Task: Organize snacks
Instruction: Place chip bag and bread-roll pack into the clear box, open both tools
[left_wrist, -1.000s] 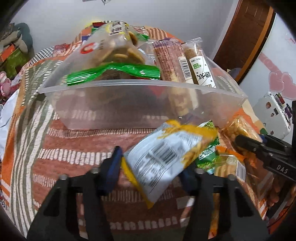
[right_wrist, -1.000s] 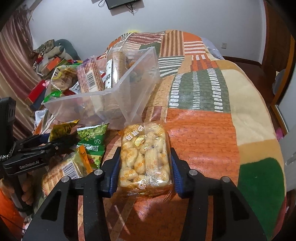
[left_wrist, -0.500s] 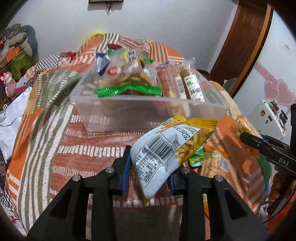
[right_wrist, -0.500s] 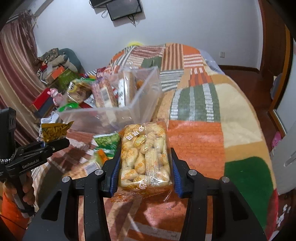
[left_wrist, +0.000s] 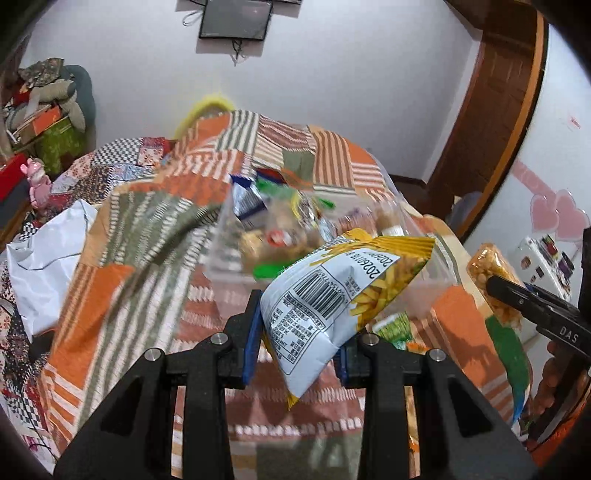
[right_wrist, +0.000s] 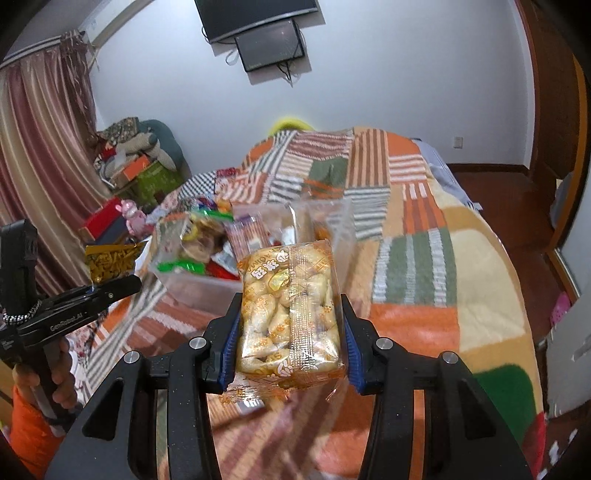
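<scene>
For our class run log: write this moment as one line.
left gripper: shut on yellow-white fries bag | right gripper: shut on clear rice-cracker pack | both above blanket, before clear plastic bin

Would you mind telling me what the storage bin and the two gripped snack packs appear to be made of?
Storage bin: likely clear rigid plastic; contents show through. Fries bag: glossy printed film, opaque, creased. Rice cracker pack: thin clear film, crackers visible inside.

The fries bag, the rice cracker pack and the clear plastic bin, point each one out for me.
fries bag (left_wrist: 332, 299), left wrist view, on its barcode panel.
rice cracker pack (right_wrist: 290, 314), right wrist view, middle of the wrapper.
clear plastic bin (right_wrist: 195, 286), right wrist view, near wall.
</scene>
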